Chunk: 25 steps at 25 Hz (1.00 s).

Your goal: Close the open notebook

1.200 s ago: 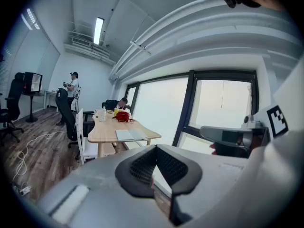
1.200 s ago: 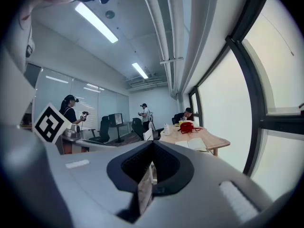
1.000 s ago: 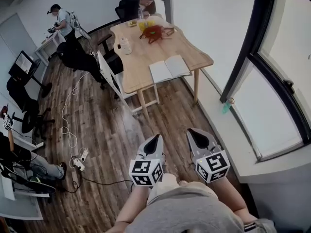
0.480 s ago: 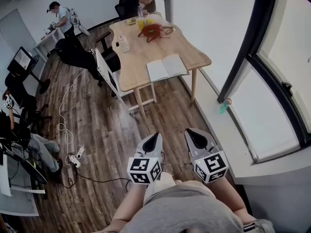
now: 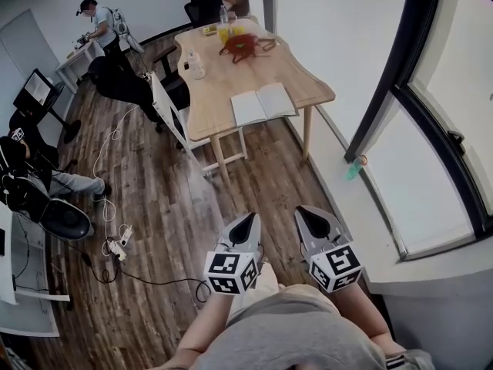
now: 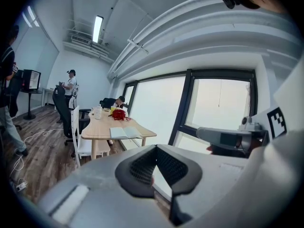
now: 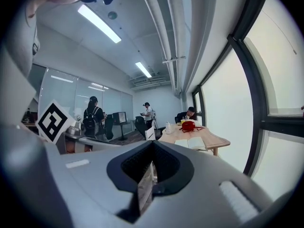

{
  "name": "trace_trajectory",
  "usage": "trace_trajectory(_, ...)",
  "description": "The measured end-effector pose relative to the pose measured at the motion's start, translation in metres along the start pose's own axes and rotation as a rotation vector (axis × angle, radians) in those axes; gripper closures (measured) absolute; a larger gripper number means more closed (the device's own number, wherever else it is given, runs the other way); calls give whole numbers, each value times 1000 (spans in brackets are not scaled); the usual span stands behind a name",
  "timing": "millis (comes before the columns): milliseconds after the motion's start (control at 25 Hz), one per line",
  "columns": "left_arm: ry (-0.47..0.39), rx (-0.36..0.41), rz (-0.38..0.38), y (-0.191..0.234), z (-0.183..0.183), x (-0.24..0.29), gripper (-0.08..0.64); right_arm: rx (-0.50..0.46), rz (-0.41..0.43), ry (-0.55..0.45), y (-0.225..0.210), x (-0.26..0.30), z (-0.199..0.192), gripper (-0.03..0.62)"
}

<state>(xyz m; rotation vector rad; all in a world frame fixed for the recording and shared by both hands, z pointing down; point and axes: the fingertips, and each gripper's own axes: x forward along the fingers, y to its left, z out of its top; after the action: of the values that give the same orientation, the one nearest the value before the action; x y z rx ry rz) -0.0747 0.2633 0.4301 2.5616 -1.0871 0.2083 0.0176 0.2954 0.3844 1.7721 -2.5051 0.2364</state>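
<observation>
The open notebook (image 5: 264,104) lies flat, white pages up, at the near end of a light wooden table (image 5: 218,114) far ahead of me. It also shows in the left gripper view as the notebook (image 6: 122,132) and in the right gripper view as the notebook (image 7: 194,143). My left gripper (image 5: 245,223) and right gripper (image 5: 310,216) are side by side above the wood floor, well short of the table. Both point towards it. Their jaws are shut with nothing between them, tips meeting at the left gripper (image 6: 156,147) and the right gripper (image 7: 152,144).
A white chair (image 5: 173,114) stands at the table's left side. A red object (image 5: 241,46), a bottle (image 5: 197,69) and a yellow cup sit farther along the table. Cables and a power strip (image 5: 115,247) lie on the floor to the left. A window wall (image 5: 431,168) runs along the right. People sit and stand at the back.
Both grippers have edged a little forward towards the table, still shut. A seated person at the left edge has shifted position.
</observation>
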Motion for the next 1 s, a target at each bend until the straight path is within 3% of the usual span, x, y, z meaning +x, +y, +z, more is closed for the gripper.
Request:
trace_trajectory(360,23,-12,7,16,-3,17,557,16,-16,0,-10,21,-5,591)
trace_trajectory(1000,33,0,-46,76,40,128,557,14,-75,20,-83,128,14,591)
